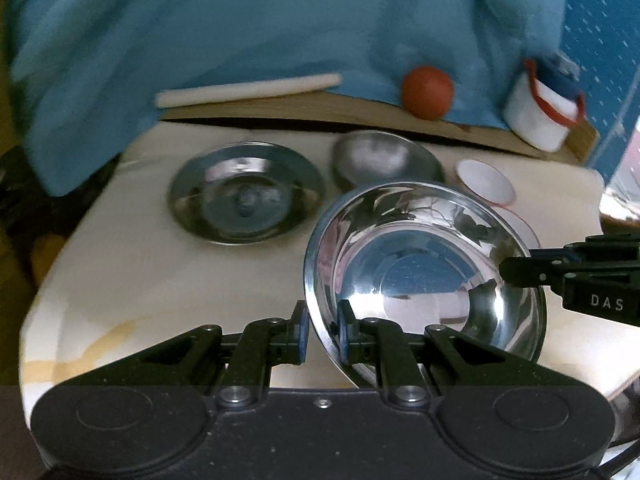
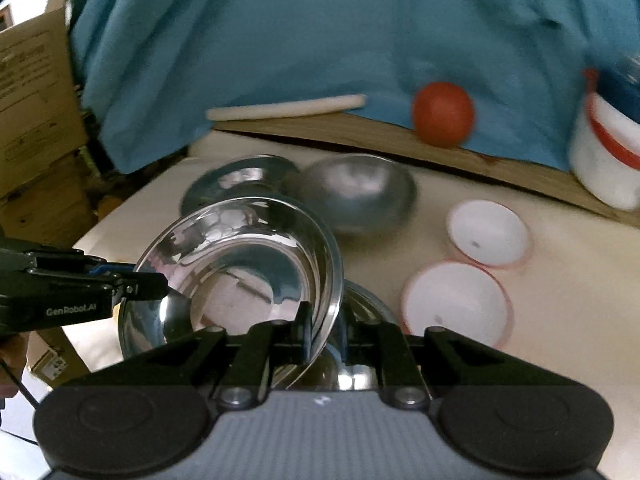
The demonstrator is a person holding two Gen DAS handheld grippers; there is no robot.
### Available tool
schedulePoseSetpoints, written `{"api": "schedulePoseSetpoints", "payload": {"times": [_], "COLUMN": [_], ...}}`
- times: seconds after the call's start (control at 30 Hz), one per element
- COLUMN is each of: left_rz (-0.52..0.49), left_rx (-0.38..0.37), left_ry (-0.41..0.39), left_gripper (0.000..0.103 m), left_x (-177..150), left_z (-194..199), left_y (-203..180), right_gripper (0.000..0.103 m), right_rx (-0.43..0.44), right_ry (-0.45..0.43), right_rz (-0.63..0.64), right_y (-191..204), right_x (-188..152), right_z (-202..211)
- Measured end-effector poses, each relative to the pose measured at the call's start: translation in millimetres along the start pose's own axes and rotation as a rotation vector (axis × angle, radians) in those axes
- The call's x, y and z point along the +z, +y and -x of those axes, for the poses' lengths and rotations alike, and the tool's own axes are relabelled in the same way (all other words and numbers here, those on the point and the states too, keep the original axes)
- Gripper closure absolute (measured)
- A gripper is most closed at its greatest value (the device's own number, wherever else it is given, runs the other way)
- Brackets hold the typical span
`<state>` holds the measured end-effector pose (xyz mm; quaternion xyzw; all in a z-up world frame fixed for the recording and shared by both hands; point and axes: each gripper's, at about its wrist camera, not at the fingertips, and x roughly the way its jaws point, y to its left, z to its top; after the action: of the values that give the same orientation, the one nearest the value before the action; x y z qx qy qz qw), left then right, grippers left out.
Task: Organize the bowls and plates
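Observation:
A shiny steel bowl [image 1: 420, 272] hangs tilted above the cream table [image 1: 140, 280], held from both sides. My left gripper [image 1: 323, 320] is shut on its near rim, and my right gripper [image 1: 516, 272] pinches the opposite rim. In the right wrist view the same bowl [image 2: 240, 264] has my right gripper [image 2: 324, 320] shut on its rim, with my left gripper [image 2: 156, 284] clamped on the far left edge. On the table lie a steel plate [image 1: 246, 198], an upturned matte steel bowl [image 1: 384, 160] and two white red-rimmed bowls [image 2: 490, 234] [image 2: 456, 304].
A blue cloth [image 1: 240, 20] drapes over a wooden board at the back, with a red ball [image 1: 427, 92], a white stick [image 1: 248, 90] and a white red-rimmed container [image 1: 540, 116] on it. Another steel piece [image 2: 368, 300] lies under the held bowl. Cardboard boxes [image 2: 32, 100] stand left.

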<state>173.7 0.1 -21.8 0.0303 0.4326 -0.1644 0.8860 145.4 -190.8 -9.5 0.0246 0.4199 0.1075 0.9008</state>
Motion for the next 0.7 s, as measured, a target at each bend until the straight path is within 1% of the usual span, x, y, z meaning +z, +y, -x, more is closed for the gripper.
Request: {"api": "schedulePoseSetpoints", "payload": {"times": [0.13,0.37,0.7], "left_rz": [-0.029,-0.047,-0.071], "left_rx": [-0.013,-0.005,0.011], "left_ry": [0.023,0.065,0.095], "left_gripper": [0.088,0.088,0.087], "left_x": [-1.4,-5.1,-7.0], "left_z": [-4.6,-11.5,-17.2], "left_y": [-12.6,-21.8,-32.2], "right_gripper": [0.088,0.087,0.086], "right_rx": [-0.023,-0.03,-0.033], "right_ry": [0.022,0.068,0.118], "right_rz": [-0.026,-0.036,-0.03], "right_y": [-11.8,-17.5,-20.6], "right_x": [-9.9,-24.2,-29.1], "right_z": [6.7,12.6,7.2]}}
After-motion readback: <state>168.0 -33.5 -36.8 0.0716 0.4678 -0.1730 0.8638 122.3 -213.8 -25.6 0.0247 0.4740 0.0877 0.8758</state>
